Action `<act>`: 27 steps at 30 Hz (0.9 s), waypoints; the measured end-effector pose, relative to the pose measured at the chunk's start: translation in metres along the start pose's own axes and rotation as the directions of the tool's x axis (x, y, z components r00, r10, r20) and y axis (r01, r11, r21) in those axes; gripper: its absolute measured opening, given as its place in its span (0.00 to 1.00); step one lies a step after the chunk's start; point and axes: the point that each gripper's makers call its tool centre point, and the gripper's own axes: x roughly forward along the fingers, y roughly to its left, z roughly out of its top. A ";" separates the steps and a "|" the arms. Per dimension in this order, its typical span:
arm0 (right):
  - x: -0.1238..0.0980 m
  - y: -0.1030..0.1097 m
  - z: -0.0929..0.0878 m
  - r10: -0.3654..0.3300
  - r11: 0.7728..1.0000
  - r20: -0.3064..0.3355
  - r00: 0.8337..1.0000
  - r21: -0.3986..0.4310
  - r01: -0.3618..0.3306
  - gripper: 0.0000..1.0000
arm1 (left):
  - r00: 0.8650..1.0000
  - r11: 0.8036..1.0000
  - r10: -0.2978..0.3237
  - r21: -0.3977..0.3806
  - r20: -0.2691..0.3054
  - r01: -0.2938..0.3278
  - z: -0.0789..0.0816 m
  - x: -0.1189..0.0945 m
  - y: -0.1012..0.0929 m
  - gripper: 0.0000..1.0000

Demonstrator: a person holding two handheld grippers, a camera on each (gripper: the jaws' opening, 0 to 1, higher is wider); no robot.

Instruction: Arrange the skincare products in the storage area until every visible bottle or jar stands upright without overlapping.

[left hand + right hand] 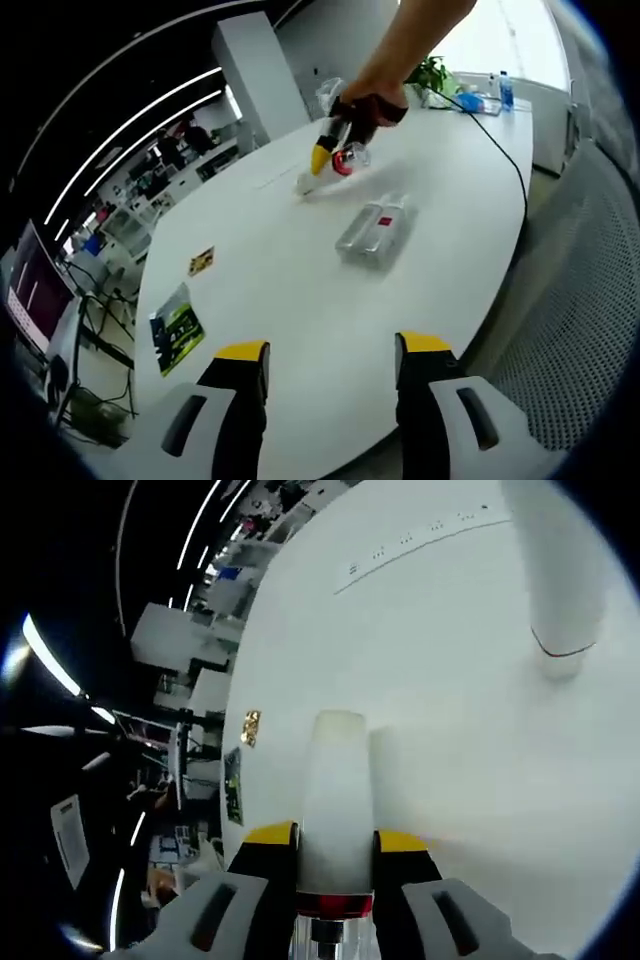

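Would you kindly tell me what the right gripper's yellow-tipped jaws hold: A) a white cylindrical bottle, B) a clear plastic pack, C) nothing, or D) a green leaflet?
A: in the right gripper view, the right gripper has its jaws closed on the white cylindrical bottle over the white table.

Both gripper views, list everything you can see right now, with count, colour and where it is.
Table: one, white, under everything.
Clear packs: two, transparent with red labels, lying side by side mid-table.
White bottle: one, lying on the table between the right gripper's jaws.
White tube: one, near the top of the right gripper view; whether it stands or lies I cannot tell.
Cards: two, one green, one small yellow, on the table's left side.
Black cable: one, along the far edge.
Plant: one, green, far end.
Left gripper: yellow-tipped, open, empty.
Right gripper: yellow-tipped, closed on the white bottle.
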 end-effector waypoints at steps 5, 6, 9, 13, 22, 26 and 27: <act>0.000 0.001 -0.001 0.049 0.996 0.041 0.998 0.078 -0.052 0.21 | 1.000 1.000 0.002 0.004 0.002 -0.002 0.001 0.000 0.000 0.52; 0.000 0.002 -0.002 0.053 0.995 0.044 0.998 0.085 -0.057 0.21 | 1.000 1.000 0.001 0.004 0.002 -0.001 0.001 0.000 0.000 0.52; 0.001 0.001 -0.006 0.067 0.992 0.049 0.997 0.101 -0.072 0.21 | 1.000 1.000 0.002 0.007 0.000 -0.002 0.000 0.000 0.000 0.52; 0.001 0.002 -0.011 0.086 0.988 0.071 0.994 0.126 -0.094 0.21 | 1.000 1.000 0.007 0.005 0.003 -0.007 0.001 -0.001 0.001 0.52; -0.001 0.003 -0.021 0.126 0.971 0.122 0.984 0.186 -0.148 0.21 | 1.000 1.000 0.017 0.007 0.001 -0.017 0.000 -0.001 0.003 0.52; -0.004 0.006 -0.020 0.153 0.960 0.150 0.977 0.210 -0.183 0.21 | 1.000 1.000 0.015 0.010 0.001 -0.015 0.000 0.000 0.002 0.52; -0.005 0.008 -0.020 0.159 0.958 0.156 0.975 0.213 -0.191 0.21 | 1.000 1.000 0.013 0.009 -0.001 -0.013 0.000 0.000 0.002 0.52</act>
